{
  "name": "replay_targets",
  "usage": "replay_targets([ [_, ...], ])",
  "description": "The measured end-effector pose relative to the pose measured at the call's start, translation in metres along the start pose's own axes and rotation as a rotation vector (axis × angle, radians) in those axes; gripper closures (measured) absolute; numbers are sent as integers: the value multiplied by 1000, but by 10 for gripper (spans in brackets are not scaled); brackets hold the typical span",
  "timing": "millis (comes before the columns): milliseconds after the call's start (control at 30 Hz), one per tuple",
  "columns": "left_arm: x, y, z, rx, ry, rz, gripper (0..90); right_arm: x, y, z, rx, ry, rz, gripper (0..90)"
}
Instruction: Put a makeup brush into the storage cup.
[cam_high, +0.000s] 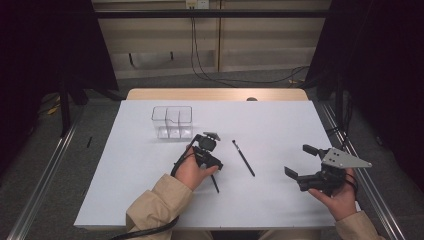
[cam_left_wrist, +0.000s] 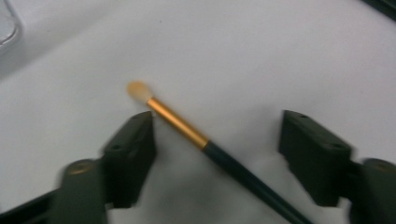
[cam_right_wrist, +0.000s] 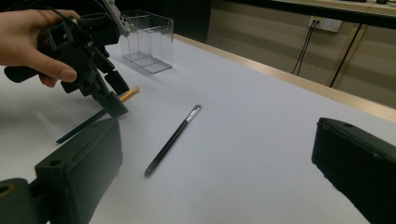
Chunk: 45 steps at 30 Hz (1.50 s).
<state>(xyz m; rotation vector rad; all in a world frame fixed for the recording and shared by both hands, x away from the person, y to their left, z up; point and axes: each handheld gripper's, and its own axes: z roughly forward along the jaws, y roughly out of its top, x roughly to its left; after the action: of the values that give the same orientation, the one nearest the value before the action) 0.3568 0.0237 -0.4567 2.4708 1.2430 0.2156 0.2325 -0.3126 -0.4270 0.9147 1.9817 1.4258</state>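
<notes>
R claw (cam_high: 300, 161) sits nearest, jaws spread w/ nothing between, parked near the surface's (cam_high: 280, 200) right edge. L claw (cam_left_wrist: 217, 154) is next, tipped down over the gold-ferrule brush (cam_left_wrist: 187, 130): jaws apart, straddling the handle, pads not pressing yet. The brush lies flat, slanting across the gap (so one pad is nearer). Risk: closing skewed could roll or flick the thin handle out, or pinch the ferrule only. Further off lie the silver-tipped brush (cam_high: 243, 158) & clear organiser (cam_high: 172, 121).

On the bench (cam_high: 150, 200), a divided container (cam_high: 172, 121) stands at the rear; nearer, one brush (cam_left_wrist: 196, 137) lies between the left hand-held gripper's (cam_left_wrist: 217, 154) jaws, another brush (cam_high: 243, 158) to its right.
</notes>
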Motion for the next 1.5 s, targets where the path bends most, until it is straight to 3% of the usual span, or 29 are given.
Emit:
replay_targets([
  [100,3,-3,-5,16,-13,7,539,0,0,0,3,1,-1,15],
  [233,7,-6,-8,29,-20,1,694,0,0,1,3,2,2,15],
  [367,8,-6,-9,49,-34,20,832,0,0,1,5,-1,2,15],
  [467,10,-5,-9,60,-47,25,833,0,0,1,6,-1,2,15],
  [667,13,-3,-10,96,-57,84,831,-1,-1,0,5,0,3,16],
  [833,13,-1,-8,111,-61,78,826,1,0,1,7,1,0,16],
  [1067,12,5,-7,149,-62,118,821,1,0,1,8,6,-5,16],
  [1300,8,6,-7,159,-41,146,841,0,-1,2,10,6,-2,16],
  [1367,9,6,-7,160,-50,131,841,0,-1,1,10,7,-4,16],
  [1500,13,3,-8,129,-75,139,841,0,-1,1,9,5,1,16],
])
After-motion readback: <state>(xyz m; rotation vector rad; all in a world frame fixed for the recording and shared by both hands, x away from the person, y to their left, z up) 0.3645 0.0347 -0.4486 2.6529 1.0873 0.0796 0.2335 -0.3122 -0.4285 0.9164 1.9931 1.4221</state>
